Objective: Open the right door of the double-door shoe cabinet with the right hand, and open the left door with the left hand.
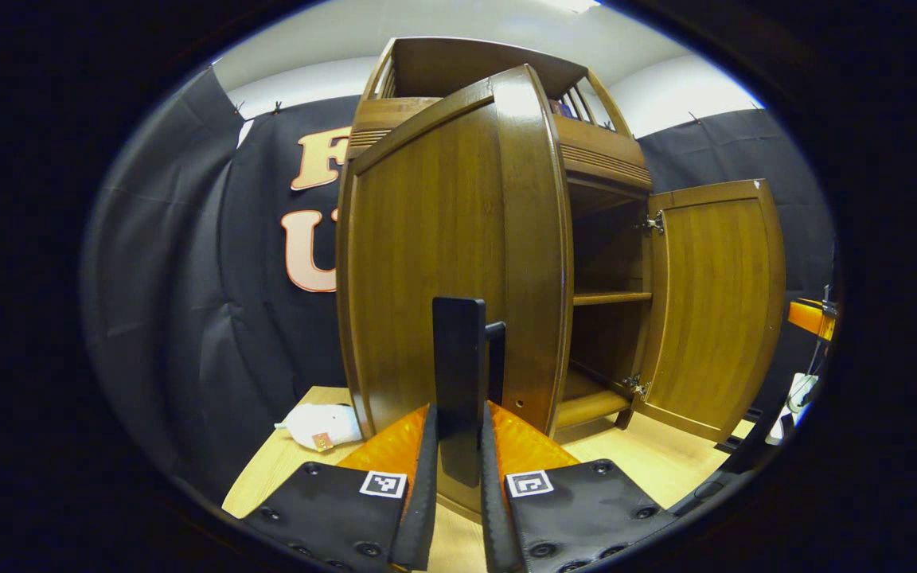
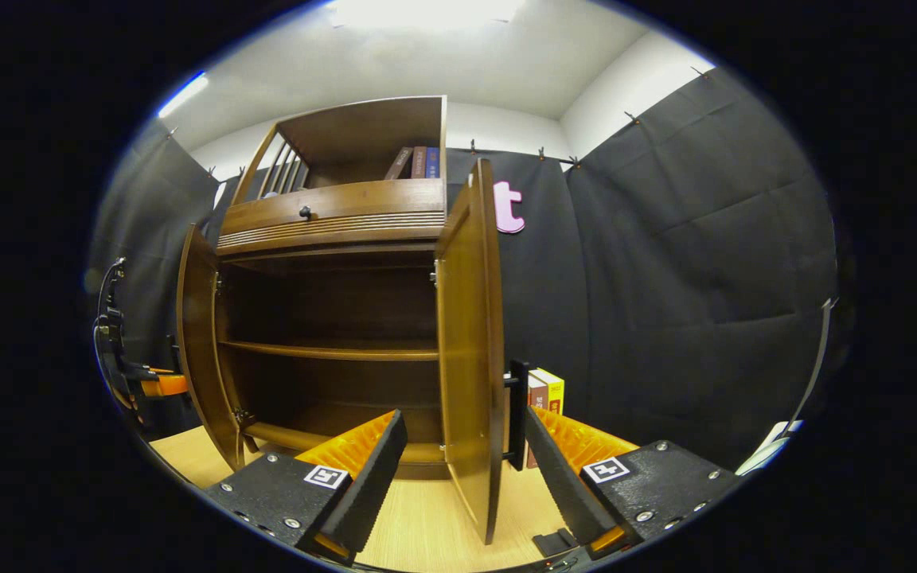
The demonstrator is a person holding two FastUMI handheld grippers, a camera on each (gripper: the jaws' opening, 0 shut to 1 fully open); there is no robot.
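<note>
Both doors swung out: left claw (image 1: 458, 469) clamped on left door (image 1: 435, 270) handle (image 1: 458, 366), right claw (image 2: 462, 469) spread wide astride right door (image 2: 470, 350); next, release and withdraw

The left gripper (image 1: 458, 477) points toward 12 o'clock, its fingers nearly closed on a dark handle (image 1: 459, 374). The right gripper (image 2: 462, 469) has its fingers spread wide.

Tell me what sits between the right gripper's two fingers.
In the right gripper view, the right door, swung open and seen edge-on, stands in the gap of the open right gripper. Its dark handle lies beside the right-hand finger; neither finger presses the door.
</note>
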